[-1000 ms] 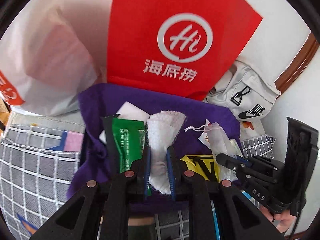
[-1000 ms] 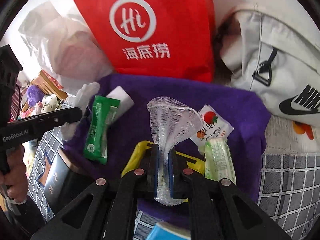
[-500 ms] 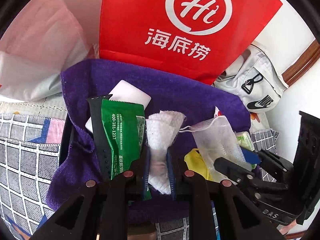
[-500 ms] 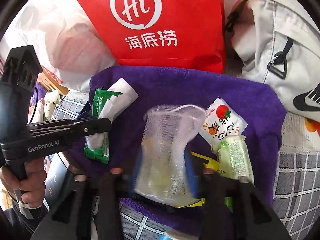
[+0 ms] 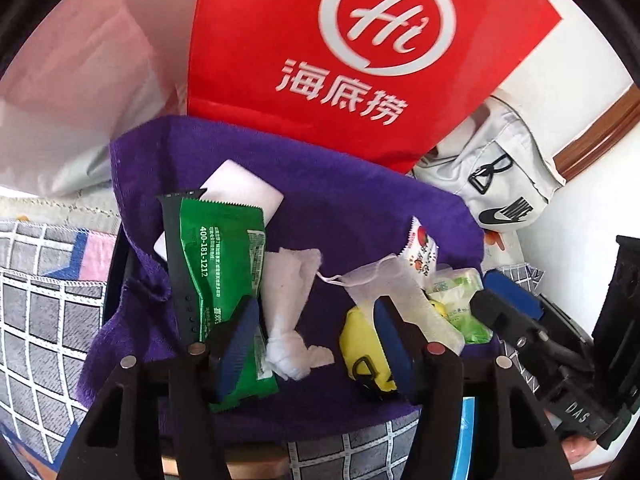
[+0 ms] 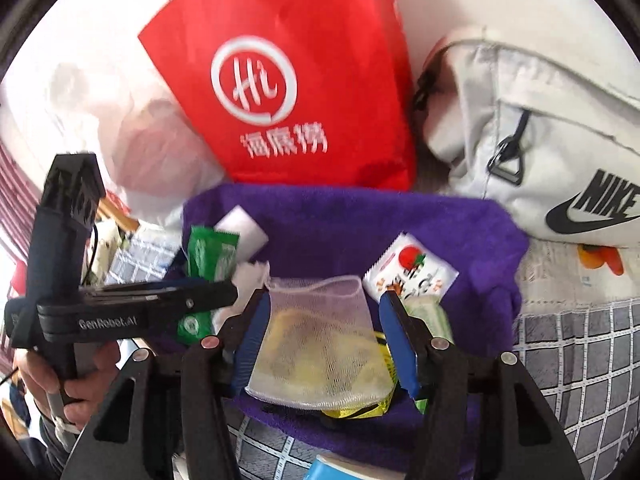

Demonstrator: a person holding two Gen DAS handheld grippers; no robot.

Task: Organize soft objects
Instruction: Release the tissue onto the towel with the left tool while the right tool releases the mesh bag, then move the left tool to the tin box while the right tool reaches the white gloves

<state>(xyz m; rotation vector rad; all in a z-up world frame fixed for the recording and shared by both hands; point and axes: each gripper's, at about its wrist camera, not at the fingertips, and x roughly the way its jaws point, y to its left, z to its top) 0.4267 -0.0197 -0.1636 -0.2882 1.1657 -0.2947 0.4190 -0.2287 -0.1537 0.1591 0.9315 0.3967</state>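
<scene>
**A:** Since both soft things lie on the purple towel, what do I do with my fingers now?

**B:** I would lift straight up and away, slowly, so no blue pad catches the cloth. On the left gripper the fingers stand wide open, and the white rag lies between them, touching neither, as far as I can judge. On the right gripper the fingers are also open around the mesh pouch; whether the pads touch its edges I cannot tell.

**A:** How do the two things look?

**B:** The rag is crumpled, with a knot-like lump at its near end. It lies just beside the green sachet, which rests on a black strap. The pouch is thin white netting with a drawstring, lying flat over a yellow packet. I judge its string could snag a finger.

**A:** And around them?

**B:** A tomato-print sachet and a pale green packet are beside the pouch. Behind the towel stands a red paper bag, and a grey Nike bag is at the right.
</scene>
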